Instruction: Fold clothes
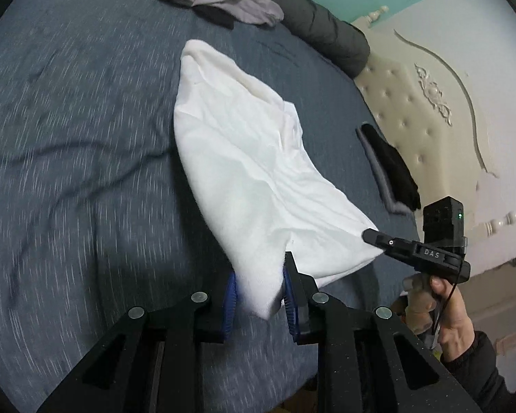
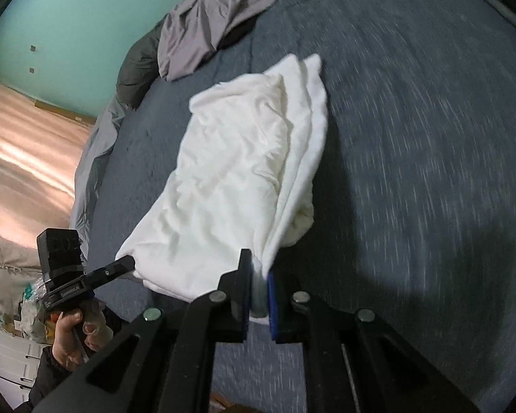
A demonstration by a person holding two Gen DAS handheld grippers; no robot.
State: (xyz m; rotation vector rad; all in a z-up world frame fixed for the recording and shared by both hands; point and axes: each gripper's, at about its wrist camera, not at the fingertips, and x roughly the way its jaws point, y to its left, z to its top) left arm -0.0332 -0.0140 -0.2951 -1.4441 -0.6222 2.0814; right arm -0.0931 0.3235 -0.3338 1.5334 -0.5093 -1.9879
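Beyond both hand-held grippers clamping the white garment (image 1: 244, 158), only the left view shows the headboard (image 1: 430, 103).

I see a dark blue bedspread (image 1: 68, 137) covering the bed, its weave streaked with blur; a dark grey padded roll (image 1: 326, 31) lies along its far edge; a cream tufted headboard (image 1: 412, 103) with carved scrollwork stands beyond it; the wall (image 2: 68, 17) behind is turquoise; a pinkish-tan floor (image 2: 24, 158) shows beside the bed; white drawers (image 2: 7, 361) sit low in my right-wrist view.
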